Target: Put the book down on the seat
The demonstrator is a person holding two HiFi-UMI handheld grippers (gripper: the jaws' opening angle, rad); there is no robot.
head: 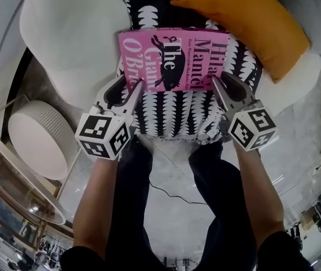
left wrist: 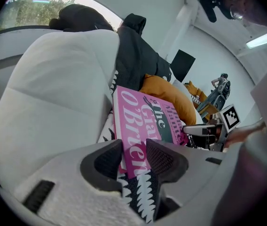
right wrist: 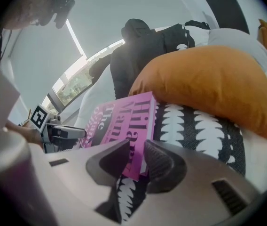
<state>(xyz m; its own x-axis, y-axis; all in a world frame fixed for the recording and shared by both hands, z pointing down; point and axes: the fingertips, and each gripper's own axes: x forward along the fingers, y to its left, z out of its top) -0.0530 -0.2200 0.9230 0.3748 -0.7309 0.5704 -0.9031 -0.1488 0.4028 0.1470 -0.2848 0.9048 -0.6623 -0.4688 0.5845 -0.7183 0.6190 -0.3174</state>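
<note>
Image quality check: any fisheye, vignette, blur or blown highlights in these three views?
Head view: strong fisheye bending at the edges, pink-covered book sharp. Left gripper view: dark circular vignette, window at top left bright. Right gripper view: same vignette, ceiling light strip glaring, orange cushion crisp.

The book has its near corners hidden inside the left gripper and right gripper. Its small print is too fine to read. The orange cushion runs off the top edge.

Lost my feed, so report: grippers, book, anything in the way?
Left gripper, right gripper: jaws shut on near corners of pink book. Book low over patterned seat cover, contact unclear. Orange cushion close at far right corner.
</note>
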